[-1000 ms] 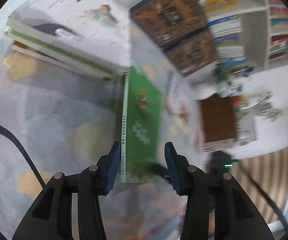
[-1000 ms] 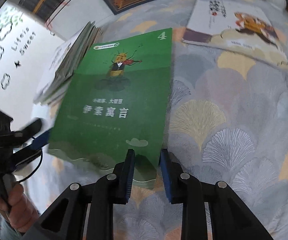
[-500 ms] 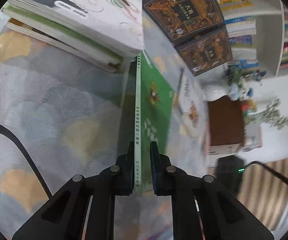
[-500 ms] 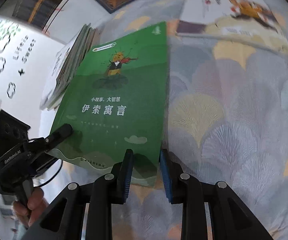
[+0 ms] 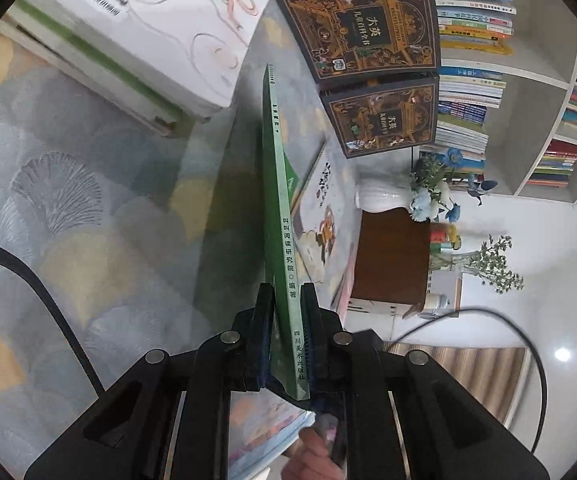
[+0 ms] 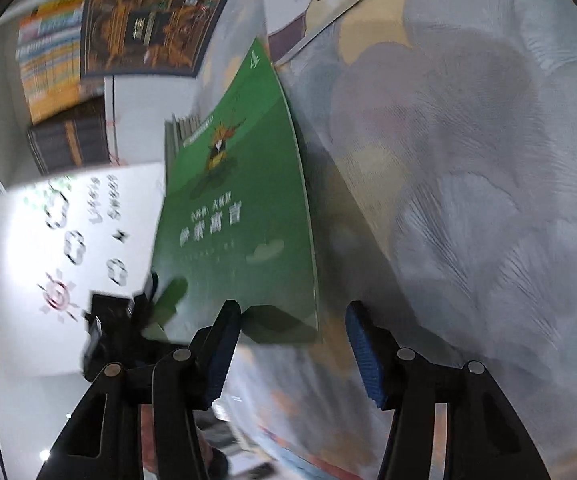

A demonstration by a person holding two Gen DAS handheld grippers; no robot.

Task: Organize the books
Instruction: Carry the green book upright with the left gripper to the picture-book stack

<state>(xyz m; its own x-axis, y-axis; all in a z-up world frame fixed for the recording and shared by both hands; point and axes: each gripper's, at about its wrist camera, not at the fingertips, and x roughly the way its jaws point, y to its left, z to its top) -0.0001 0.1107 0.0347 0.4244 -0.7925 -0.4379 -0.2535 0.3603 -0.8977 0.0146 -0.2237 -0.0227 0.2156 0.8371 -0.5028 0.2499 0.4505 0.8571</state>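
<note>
- The green book (image 5: 284, 264) stands on edge above the patterned cloth, its spine with white lettering facing up, pinched near one end by the left claw (image 5: 287, 332).
- In the right wrist view its green cover (image 6: 232, 216) shows a small violin-playing figure, white title characters and a "4" at the top corner.
- A stack of books (image 5: 136, 40) with a white illustrated cover lies beyond it.
- Two dark ornate books (image 5: 362, 24) lean against the bookshelf.
- A pale picture book (image 5: 322, 216) lies flat beside the green one.
</note>
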